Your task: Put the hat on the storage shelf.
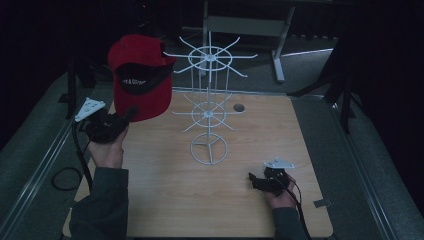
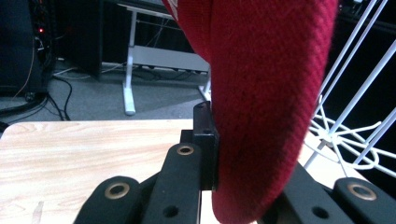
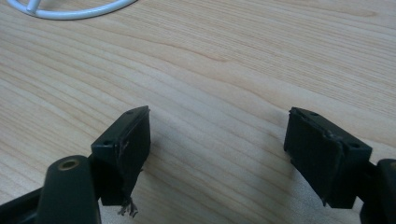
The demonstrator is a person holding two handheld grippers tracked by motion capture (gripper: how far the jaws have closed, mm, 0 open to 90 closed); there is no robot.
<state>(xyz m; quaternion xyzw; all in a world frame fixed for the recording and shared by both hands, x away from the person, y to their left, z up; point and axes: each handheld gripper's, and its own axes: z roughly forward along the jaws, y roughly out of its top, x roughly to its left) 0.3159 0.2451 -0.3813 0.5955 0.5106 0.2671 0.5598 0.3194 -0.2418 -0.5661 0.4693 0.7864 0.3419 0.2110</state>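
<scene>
A white wire display rack point(image 1: 209, 100) stands at the middle of the wooden table point(image 1: 165, 200). It has a ring base, a thin upright pole and two tiers of spoke-like hooks, and it is the landmark here.

Left of the rack, the left gripper point(image 1: 131, 111) holds a red baseball cap point(image 1: 141, 75) up off the table, level with the rack's upper tier and just beside its leftmost hooks. Those hooks jut out toward the cap. In the left gripper view the jaws pinch the cap's edge point(image 2: 261, 140) tight between them. The cloth is a coarse red knit, and the rack's white wires point(image 2: 348, 116) run close by at the right.

The cap hangs with its opening facing the camera, showing a dark inner lining with a pale label whose lettering is too small to read. Its brim is hard to make out from here.

A small round hole point(image 1: 239, 107) sits in the tabletop right of the rack's lower tier. Right of and nearer than the rack's base, the right gripper point(image 1: 252, 179) rests low over the table, well apart from the cap. Its jaws are spread wide with bare wood between them point(image 3: 217, 140), and the rack's ring base point(image 3: 70, 11) is cut off at the top of that view.
</scene>
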